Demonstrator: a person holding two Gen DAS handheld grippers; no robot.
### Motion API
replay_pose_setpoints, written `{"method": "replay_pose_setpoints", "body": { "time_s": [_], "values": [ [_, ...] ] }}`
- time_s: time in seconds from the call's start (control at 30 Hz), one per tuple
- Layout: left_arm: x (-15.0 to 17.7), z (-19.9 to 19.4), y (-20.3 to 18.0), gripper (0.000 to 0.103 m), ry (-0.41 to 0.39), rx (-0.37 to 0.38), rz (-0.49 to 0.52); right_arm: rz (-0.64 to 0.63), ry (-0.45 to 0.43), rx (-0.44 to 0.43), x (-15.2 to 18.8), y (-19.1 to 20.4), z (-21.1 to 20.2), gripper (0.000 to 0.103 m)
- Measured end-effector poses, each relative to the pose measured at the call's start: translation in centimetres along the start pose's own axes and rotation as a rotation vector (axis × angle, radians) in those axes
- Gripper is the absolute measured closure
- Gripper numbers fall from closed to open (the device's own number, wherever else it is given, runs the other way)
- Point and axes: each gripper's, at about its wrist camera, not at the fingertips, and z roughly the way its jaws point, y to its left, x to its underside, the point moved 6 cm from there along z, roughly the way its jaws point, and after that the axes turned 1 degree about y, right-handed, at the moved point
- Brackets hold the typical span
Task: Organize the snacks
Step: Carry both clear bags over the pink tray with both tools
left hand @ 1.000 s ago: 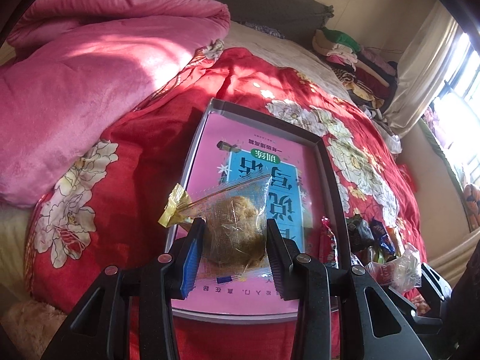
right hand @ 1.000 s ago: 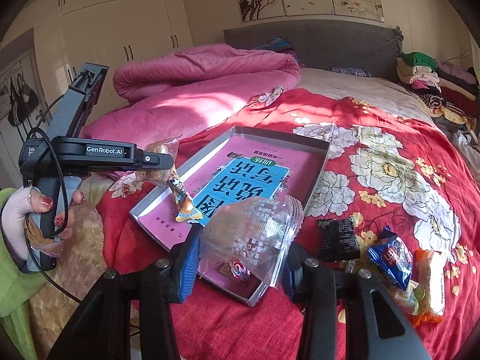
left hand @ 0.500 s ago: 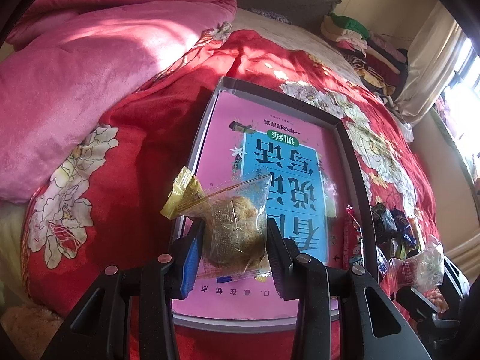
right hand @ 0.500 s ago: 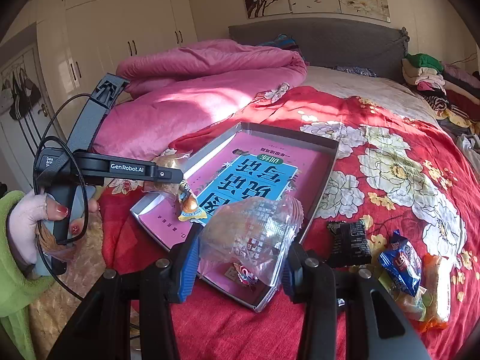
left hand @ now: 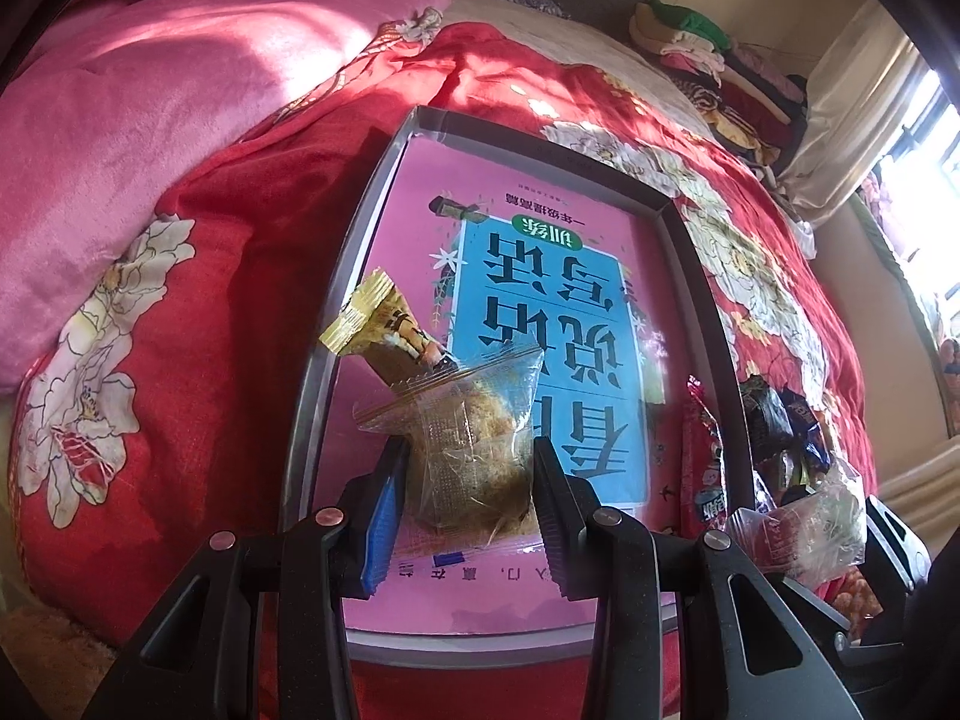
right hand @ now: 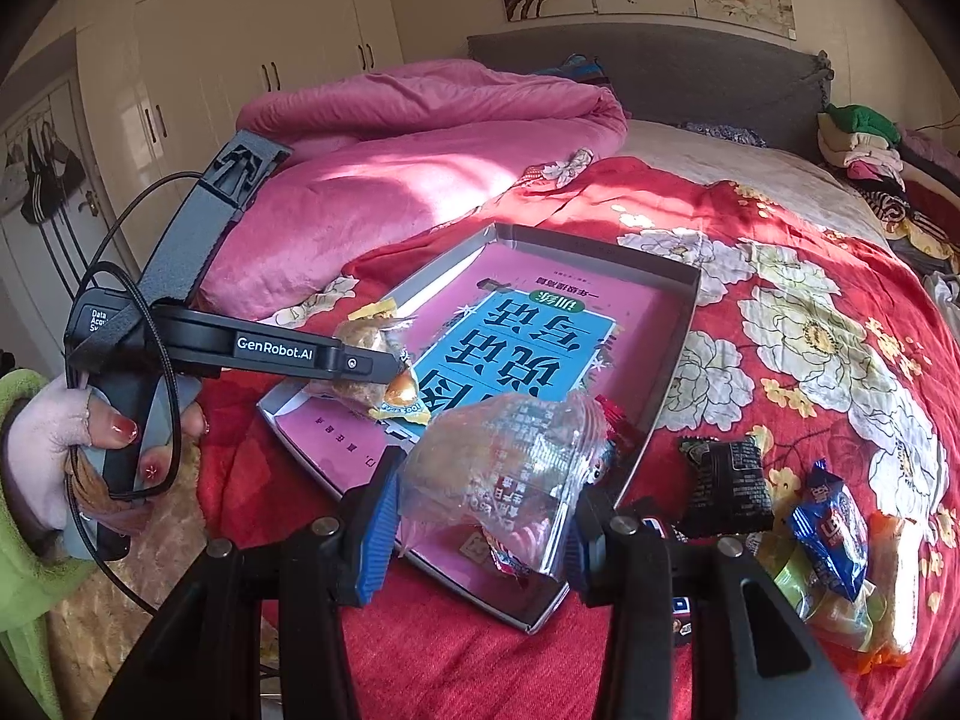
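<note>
The tray (right hand: 672, 372) sits on the bedspread (right hand: 780, 228), a book (right hand: 528, 348) flat inside it. Loose snack packets (right hand: 828, 528) lie on the bedspread just right of the tray. A bunched quilt (right hand: 384, 168) lies behind the tray to its left, folded clothes (right hand: 858, 138) far right.

You get hard sun from the glaring window (left hand: 927, 138), patchy shadows across the pink plush duvet (right hand: 384, 180), and fisheye-bent, dark corners.

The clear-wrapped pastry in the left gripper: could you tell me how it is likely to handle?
The clear-wrapped pastry, pinched by the left gripper, looks fibrous and crumbly, so a hard squeeze would probably crush it. Its film wrapper seems thin, crinkly and likely slippery. It sags little, so it is probably light.
</note>
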Motion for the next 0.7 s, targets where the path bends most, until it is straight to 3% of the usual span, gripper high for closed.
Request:
{"method": "replay_pose_setpoints", "body": {
  "time_s": [0.7],
  "values": [
    [0.5,0.9,-1.3,0.061,0.035,0.027,0.028,-0.016,0.09,-0.041,1.3,1.4,3.4,0.056]
  ]
}}
